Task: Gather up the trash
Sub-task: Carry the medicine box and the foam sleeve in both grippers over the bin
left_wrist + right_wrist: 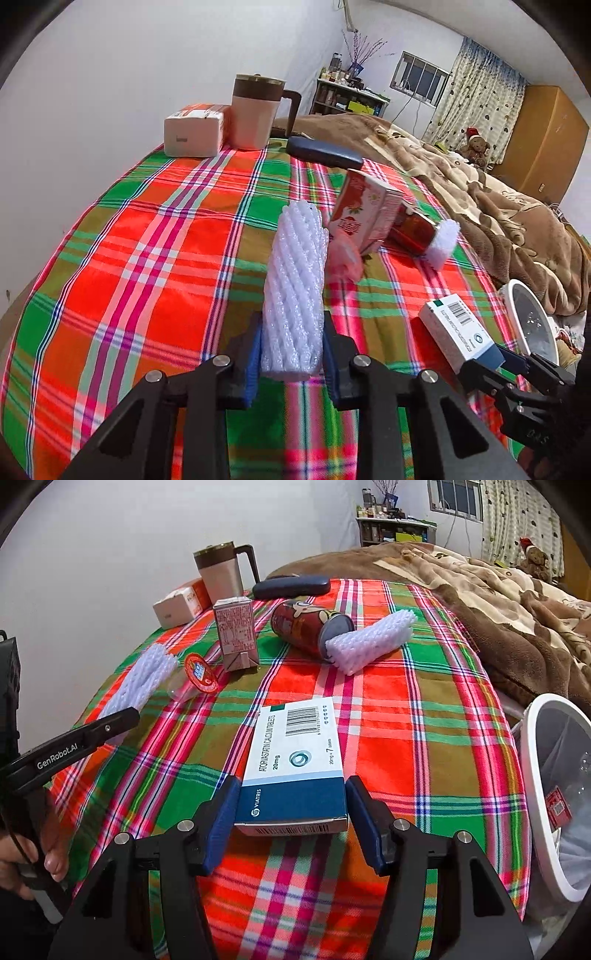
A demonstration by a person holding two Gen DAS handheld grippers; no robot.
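My left gripper (291, 354) is shut on a white foam net sleeve (295, 280), whose free end points away over the plaid cloth. My right gripper (291, 823) is shut on a white and blue medicine box (295, 760), with a blue pad against each long side. In the left wrist view that box (458, 332) hangs tilted at the lower right. Further back on the table lie a red can (303, 627), a second foam sleeve (373, 642), an upright juice carton (236, 638) and a clear cup with a red lid (199, 674).
A white bin (533, 782) lined with a clear bag stands off the table's right edge. At the far end stand a lidded mug (221, 572), a small cardboard box (181, 602) and a dark glasses case (291, 585). A brown blanket (517, 602) covers the bed on the right.
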